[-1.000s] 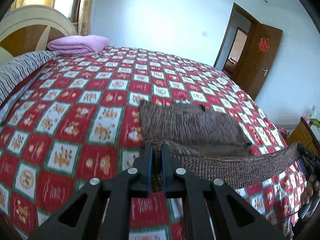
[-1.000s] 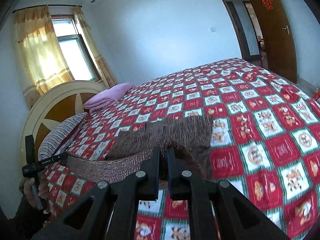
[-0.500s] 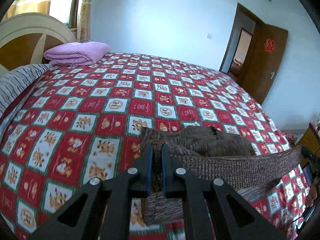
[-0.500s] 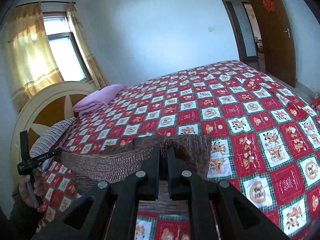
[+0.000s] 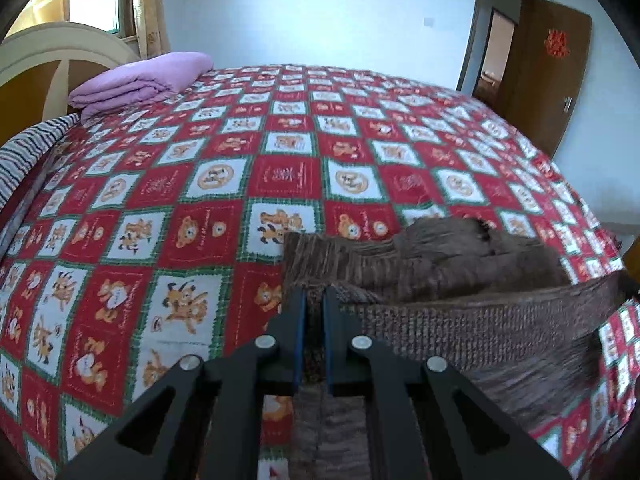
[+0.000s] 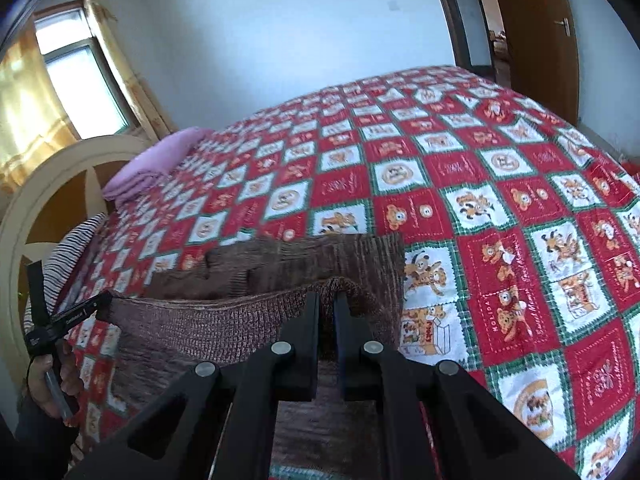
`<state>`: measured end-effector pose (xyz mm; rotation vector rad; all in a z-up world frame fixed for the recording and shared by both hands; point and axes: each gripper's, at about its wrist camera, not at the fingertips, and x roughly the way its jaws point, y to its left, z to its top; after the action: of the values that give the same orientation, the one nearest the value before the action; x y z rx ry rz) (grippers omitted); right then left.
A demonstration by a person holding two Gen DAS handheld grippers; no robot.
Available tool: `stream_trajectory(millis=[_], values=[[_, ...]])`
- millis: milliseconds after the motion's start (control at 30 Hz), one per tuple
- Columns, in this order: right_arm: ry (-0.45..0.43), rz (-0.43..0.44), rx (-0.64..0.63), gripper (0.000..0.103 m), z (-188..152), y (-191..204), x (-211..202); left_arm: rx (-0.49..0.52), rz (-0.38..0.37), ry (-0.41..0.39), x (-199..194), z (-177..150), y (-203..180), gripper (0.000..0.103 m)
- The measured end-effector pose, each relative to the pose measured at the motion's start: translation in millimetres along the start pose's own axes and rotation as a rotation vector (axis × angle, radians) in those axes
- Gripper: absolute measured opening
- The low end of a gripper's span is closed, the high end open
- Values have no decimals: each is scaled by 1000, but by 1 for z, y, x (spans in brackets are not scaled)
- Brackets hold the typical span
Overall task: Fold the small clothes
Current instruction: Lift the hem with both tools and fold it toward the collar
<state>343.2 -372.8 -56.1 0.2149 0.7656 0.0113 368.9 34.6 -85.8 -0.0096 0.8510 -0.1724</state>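
Both tools clenched on brown knit garment (image 5: pixel 472 332): left tool (image 5: pixel 315 300), right tool (image 6: pixel 327 300). Hem taut between; rest lies ahead on bed (image 5: pixel 200 216).

Open bedspread (image 5: pixel 224 184) ahead and leftward; folded purple blanket (image 5: pixel 140 80) far off, seemingly near headboard (image 6: pixel 52 184).

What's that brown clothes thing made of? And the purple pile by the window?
The brown garment looks knitted, probably wool or acrylic yarn: ribbed rows show along the edge both grippers pinch. The purple blanket looks like smooth, soft cotton or microfibre, folded in thick, matte layers.
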Motion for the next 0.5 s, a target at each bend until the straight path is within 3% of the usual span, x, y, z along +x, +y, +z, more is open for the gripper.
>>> stream_trajectory(millis=[300, 433, 467, 500], values=[[62, -38, -13, 6, 18, -6, 58, 58, 60, 36, 43, 4, -9, 9], [101, -49, -27, 7, 29, -9, 96, 49, 123, 38, 61, 5, -4, 18], [105, -75, -33, 15, 31, -10, 104, 40, 136, 44, 61, 4, -1, 23], [105, -101, -50, 37, 32, -10, 110, 33, 136, 44, 59, 3, 2, 32]])
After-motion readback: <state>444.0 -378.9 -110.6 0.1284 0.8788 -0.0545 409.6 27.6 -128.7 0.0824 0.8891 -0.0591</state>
